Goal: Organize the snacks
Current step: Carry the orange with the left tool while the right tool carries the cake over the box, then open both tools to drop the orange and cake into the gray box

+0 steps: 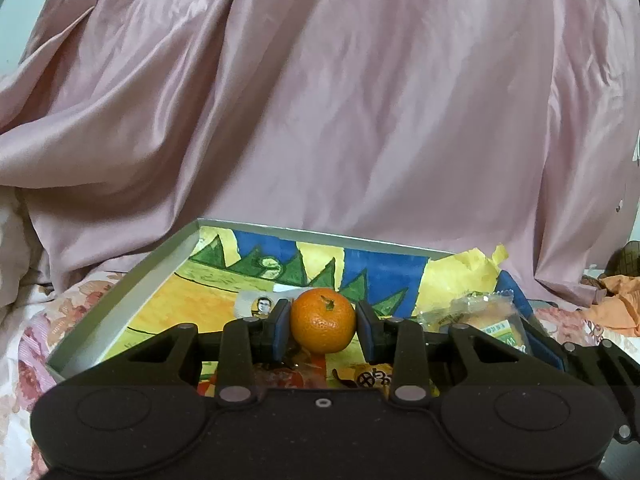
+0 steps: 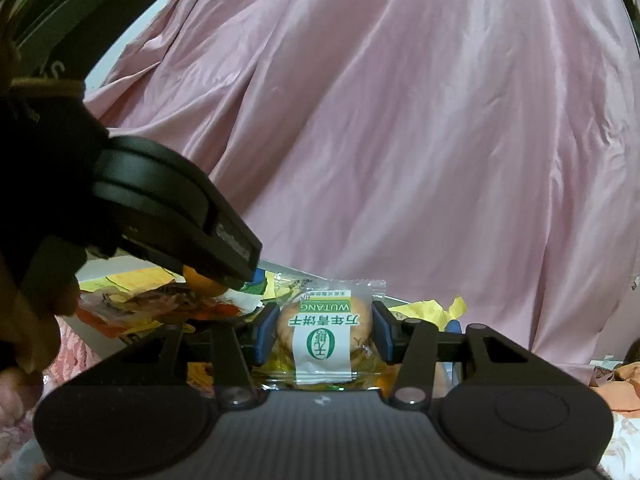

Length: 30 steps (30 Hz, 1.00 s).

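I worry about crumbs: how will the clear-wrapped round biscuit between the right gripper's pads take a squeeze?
The clear-wrapped round biscuit probably cracks under hard pressure. Its glossy film looks slippery, so the right gripper may slide.

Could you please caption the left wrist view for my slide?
Left gripper holds a mandarin above the colourful tray.

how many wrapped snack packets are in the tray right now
2 that I can see: a biscuit packet between the right claw's pads, and a pale packet on the tray behind the left claw. Others may be hidden.
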Each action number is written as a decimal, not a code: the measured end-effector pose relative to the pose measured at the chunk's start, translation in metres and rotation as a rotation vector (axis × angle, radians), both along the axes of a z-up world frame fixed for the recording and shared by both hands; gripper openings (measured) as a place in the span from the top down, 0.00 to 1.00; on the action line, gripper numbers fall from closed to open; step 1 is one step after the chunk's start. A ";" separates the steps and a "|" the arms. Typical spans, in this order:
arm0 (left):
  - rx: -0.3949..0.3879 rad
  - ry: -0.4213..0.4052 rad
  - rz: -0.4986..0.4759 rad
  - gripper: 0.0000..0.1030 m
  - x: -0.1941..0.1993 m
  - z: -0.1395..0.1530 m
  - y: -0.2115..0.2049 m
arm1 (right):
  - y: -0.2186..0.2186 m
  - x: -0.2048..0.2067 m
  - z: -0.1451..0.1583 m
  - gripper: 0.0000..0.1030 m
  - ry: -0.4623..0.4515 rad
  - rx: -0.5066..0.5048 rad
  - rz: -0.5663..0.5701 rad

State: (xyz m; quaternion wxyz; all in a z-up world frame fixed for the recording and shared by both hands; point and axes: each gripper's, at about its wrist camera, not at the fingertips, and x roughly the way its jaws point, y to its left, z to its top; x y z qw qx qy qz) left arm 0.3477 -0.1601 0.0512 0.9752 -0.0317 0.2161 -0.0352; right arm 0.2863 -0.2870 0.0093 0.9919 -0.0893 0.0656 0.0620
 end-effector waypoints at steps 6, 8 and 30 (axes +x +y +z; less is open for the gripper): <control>0.005 0.012 -0.004 0.64 0.001 -0.004 -0.002 | -0.002 0.002 0.003 0.48 0.004 0.012 0.004; 0.005 0.015 -0.006 0.64 0.001 -0.004 -0.002 | -0.002 0.003 0.004 0.48 0.004 0.013 0.003; -0.080 -0.072 0.068 0.04 -0.032 0.026 0.025 | -0.007 -0.013 0.023 0.07 -0.031 0.051 -0.033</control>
